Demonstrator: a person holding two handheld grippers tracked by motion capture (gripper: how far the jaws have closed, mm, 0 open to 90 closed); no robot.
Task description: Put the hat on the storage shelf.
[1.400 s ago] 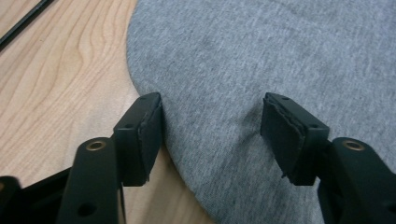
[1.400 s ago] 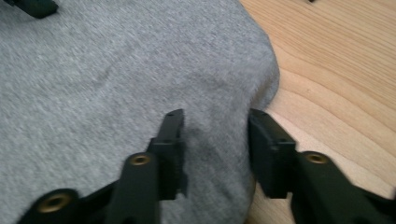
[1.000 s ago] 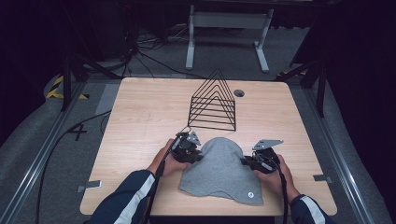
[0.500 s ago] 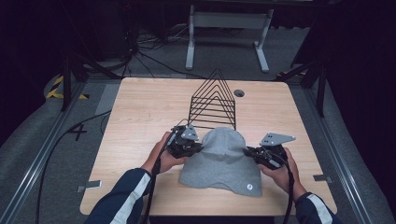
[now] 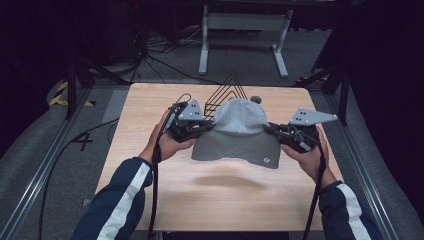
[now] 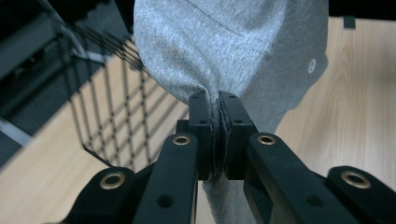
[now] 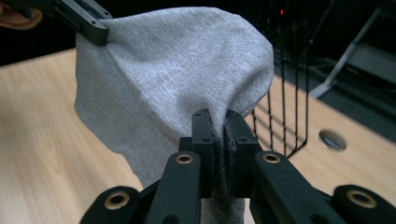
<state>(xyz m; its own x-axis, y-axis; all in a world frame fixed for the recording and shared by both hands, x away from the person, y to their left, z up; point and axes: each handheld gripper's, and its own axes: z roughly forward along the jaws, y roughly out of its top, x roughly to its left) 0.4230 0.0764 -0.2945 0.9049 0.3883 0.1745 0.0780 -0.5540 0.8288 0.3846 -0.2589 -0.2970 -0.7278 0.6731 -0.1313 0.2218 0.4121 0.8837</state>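
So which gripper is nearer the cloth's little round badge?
The right gripper: the round badge sits on the grey cloth at its lower corner, far from the left gripper.

table: light wood, round hole at far edge | on it: black wire rack

Cloth before rack (above table)

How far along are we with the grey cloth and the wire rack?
Done: both grippers, left gripper and right gripper, are clamped on the grey knit cloth and it hangs clear of the wooden table. In hand: carrying it. Left: it isn't yet on the black wire rack behind.
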